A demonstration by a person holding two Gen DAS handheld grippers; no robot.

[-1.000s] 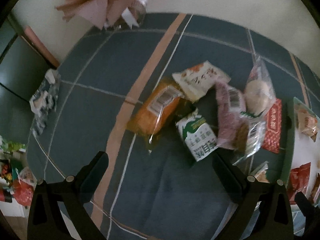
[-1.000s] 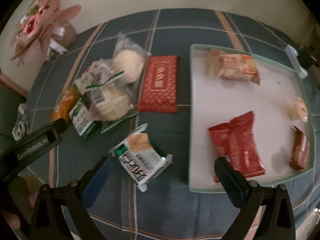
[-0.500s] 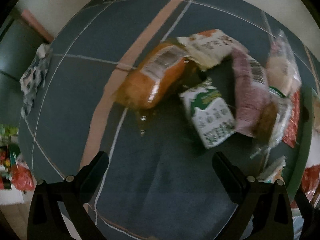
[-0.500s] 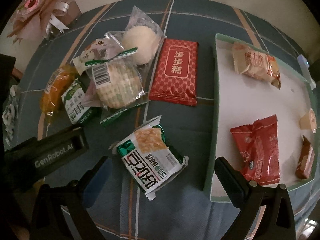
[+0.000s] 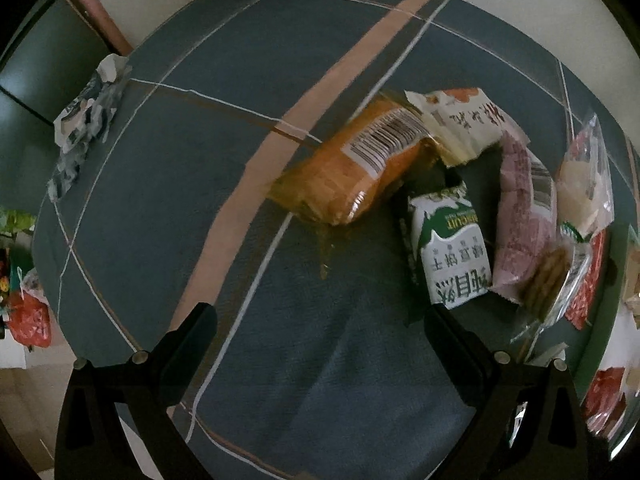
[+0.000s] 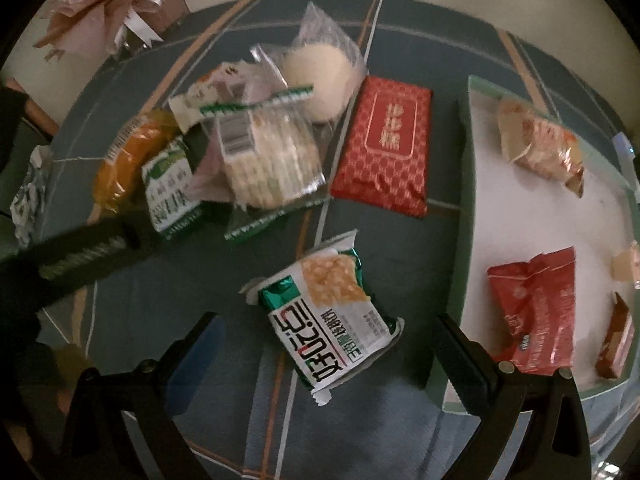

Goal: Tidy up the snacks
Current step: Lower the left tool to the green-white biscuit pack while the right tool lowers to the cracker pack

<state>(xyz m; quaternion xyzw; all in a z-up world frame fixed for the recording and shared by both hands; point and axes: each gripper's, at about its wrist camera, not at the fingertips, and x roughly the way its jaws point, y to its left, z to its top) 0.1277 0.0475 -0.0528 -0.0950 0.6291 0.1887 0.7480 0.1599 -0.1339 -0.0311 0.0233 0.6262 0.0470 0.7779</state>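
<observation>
Snacks lie heaped on a blue plaid tablecloth [image 5: 168, 184]: an orange packet [image 5: 352, 176] touches a green-and-white biscuit pack [image 5: 452, 256]; a green cracker packet [image 6: 328, 312] lies apart beside the white tray [image 6: 532, 208]; the left gripper [image 5: 320, 320] and right gripper [image 6: 324, 328] both hover spread wide, empty

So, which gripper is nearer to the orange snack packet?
Left. The left gripper hangs open just below the orange snack packet; the right gripper is open over the green-white cracker packet, farther away.
</observation>
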